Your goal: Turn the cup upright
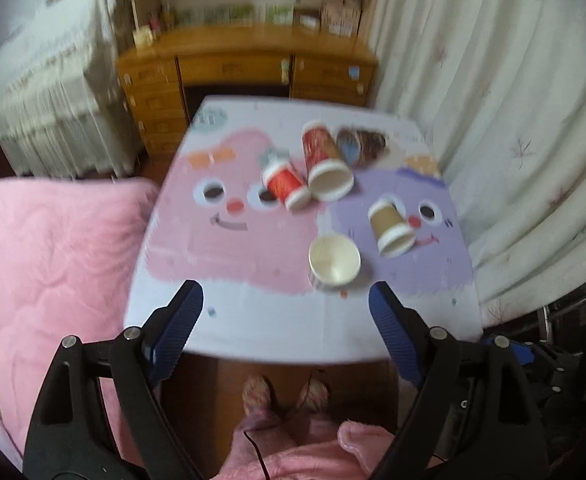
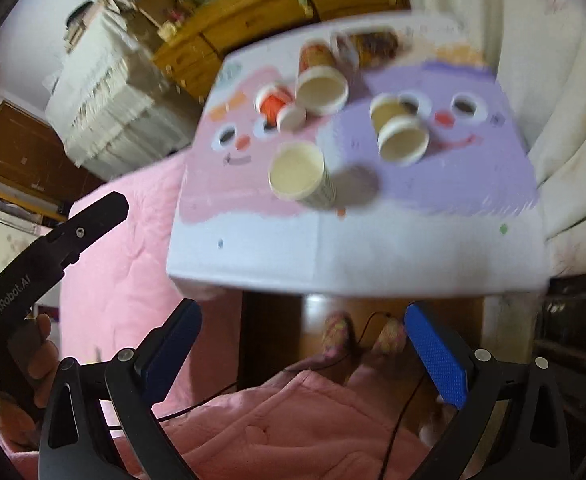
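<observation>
Both grippers hung low over person's lap, short of table (image 1: pixel 253 320). Left gripper (image 1: pixel 286 300) & right gripper (image 2: pixel 303 320) each had fingers spread wide, nothing held. Table w/ pink/purple cartoon faces carried several paper cups. White cup (image 1: pixel 334 261) stood upright near front edge, mouth up. On their sides: big red cup (image 1: pixel 325 162), small red cup (image 1: pixel 285 185) touching it, brown cup (image 1: pixel 391 222) on purple part. Dark cup (image 1: pixel 363 143) at back, too blurred to tell pose.
</observation>
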`<state>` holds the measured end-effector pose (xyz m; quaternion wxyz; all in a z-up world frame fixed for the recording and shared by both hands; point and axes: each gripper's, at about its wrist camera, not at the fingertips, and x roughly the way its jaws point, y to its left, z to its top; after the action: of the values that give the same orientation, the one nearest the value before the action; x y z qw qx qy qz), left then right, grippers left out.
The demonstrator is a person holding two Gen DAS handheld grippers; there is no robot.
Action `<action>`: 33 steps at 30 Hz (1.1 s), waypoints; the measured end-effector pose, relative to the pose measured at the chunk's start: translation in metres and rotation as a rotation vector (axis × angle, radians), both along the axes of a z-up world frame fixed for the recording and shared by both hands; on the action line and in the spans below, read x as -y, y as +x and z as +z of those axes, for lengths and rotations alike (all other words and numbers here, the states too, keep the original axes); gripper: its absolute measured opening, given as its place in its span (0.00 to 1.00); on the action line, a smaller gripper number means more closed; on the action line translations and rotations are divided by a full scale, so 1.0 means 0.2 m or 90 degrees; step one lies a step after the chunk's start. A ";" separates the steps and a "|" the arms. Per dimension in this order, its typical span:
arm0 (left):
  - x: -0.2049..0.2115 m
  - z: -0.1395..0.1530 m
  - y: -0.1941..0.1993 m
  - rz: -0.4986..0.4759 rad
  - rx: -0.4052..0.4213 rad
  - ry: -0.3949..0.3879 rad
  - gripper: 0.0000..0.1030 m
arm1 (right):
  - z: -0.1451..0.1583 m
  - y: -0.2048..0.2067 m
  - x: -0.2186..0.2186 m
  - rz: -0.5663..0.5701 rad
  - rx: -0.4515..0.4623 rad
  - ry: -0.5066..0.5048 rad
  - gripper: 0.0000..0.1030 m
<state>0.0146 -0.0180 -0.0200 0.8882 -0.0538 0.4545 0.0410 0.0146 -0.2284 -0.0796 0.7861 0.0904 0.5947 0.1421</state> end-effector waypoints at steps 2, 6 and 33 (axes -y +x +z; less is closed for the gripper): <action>0.03 0.04 -0.04 -0.009 0.022 0.031 0.82 | 0.08 -0.04 -0.01 -0.017 0.043 -0.018 1.00; 0.03 0.05 -0.10 -0.019 0.031 0.027 0.85 | 0.21 -0.14 0.00 -0.078 0.112 -0.023 1.00; -0.06 0.11 -0.27 -0.015 0.106 0.043 0.99 | 0.56 -0.53 -0.15 -0.139 0.314 -0.101 1.00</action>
<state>-0.0404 -0.0059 0.0029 0.9247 -0.0219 0.3779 0.0411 -0.0918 -0.1984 0.0324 0.9224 0.0551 0.3814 0.0273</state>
